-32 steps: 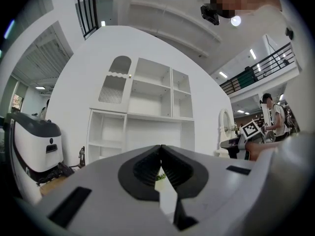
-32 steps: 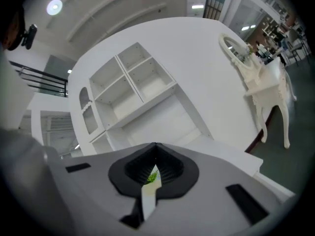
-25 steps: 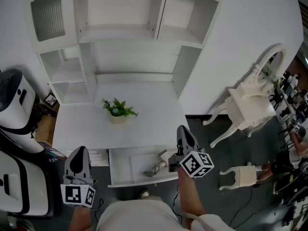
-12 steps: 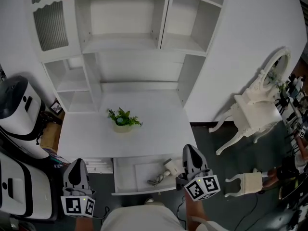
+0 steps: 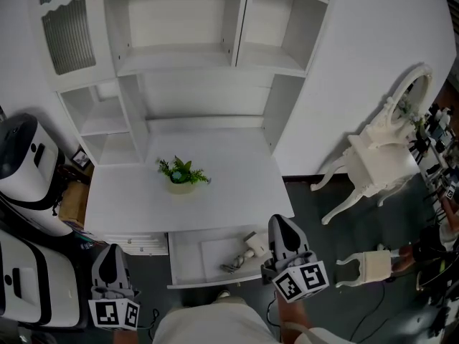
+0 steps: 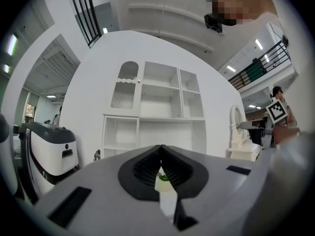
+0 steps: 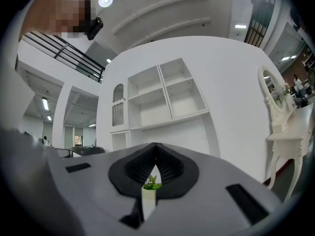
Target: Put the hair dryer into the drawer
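Bright, even indoor light with soft, weak shadows. Sharp in head view, dimmer over dark floor point(image 5: 326, 253). Heavy fisheye bending and black corners in both gripper views. Glare off ceiling lamp point(image 7: 105, 0) and strip light point(image 6: 12, 44). Soft focus on near bodies of left gripper point(image 6: 160, 147) and right gripper point(image 7: 155, 144).

One hair dryer point(image 5: 250, 246) lies in one open drawer point(image 5: 192, 258) at lower centre, and one potted plant point(image 5: 183, 173) stands on one white desk point(image 5: 229, 192). Two grippers show along the bottom edge, the left gripper point(image 5: 109, 252) and the right gripper point(image 5: 280, 223). Two white machines point(image 5: 25, 167) stand at the left edge, one dressing table point(image 5: 380, 160) and one stool point(image 5: 371, 266) at the right, and one shelf unit point(image 5: 179, 57) fills the top.
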